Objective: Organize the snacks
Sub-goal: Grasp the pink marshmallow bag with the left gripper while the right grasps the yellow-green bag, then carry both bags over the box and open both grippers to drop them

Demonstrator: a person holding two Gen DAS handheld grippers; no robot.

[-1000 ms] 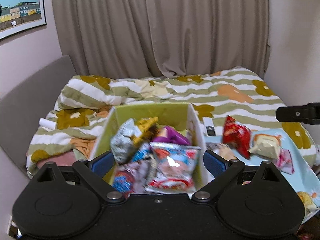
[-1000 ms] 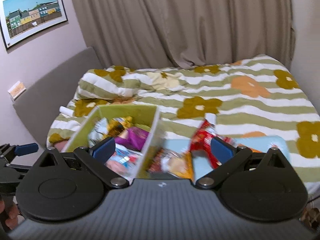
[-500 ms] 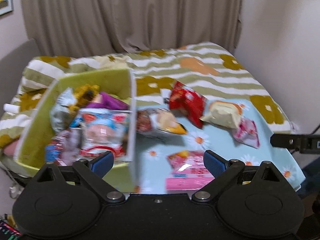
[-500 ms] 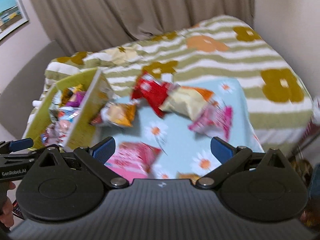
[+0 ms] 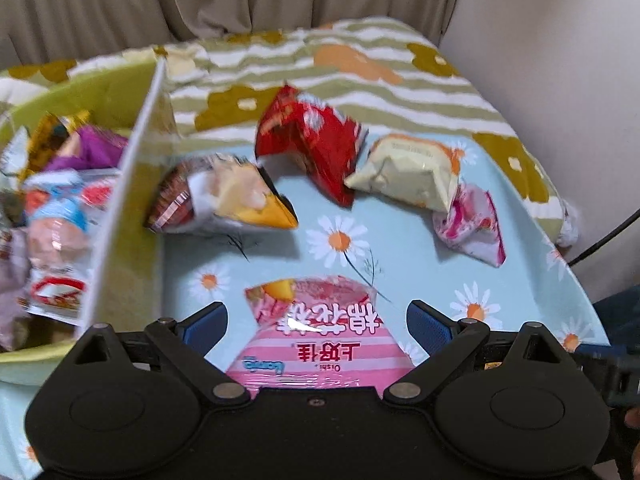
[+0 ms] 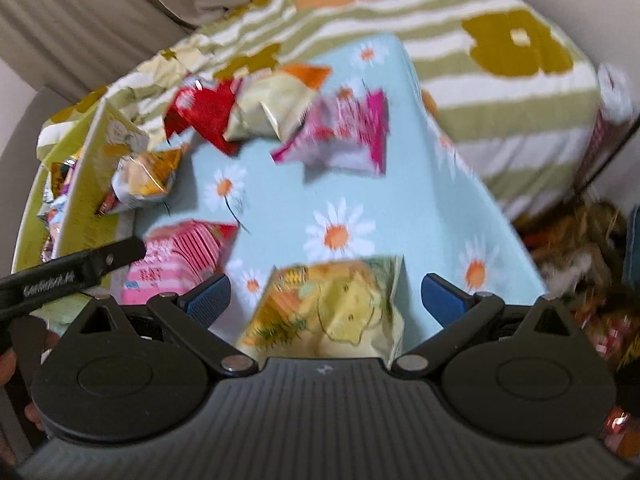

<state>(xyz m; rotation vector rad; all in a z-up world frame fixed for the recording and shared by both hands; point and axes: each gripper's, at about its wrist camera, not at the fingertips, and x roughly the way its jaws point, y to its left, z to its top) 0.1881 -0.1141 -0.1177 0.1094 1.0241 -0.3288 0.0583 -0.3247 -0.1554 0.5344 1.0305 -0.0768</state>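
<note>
**Both grippers being lowered onto loose snacks**

Left wrist: the left gripper (image 5: 317,322), jaws wide and empty, is being brought from the green box (image 5: 120,216) over the pink packet (image 5: 320,340)

Right wrist: the right gripper (image 6: 325,298), likewise open, is being dropped over the yellow packet (image 6: 332,308), so pickups are judged imminent

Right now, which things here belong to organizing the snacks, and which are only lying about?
For the job:
- green box, already holding snacks
- pink striped bag
- red bag
- cream bag
- yellow bag

Just lying about:
- striped flower blanket
- curtain
- daisy cloth, only the surface
</note>
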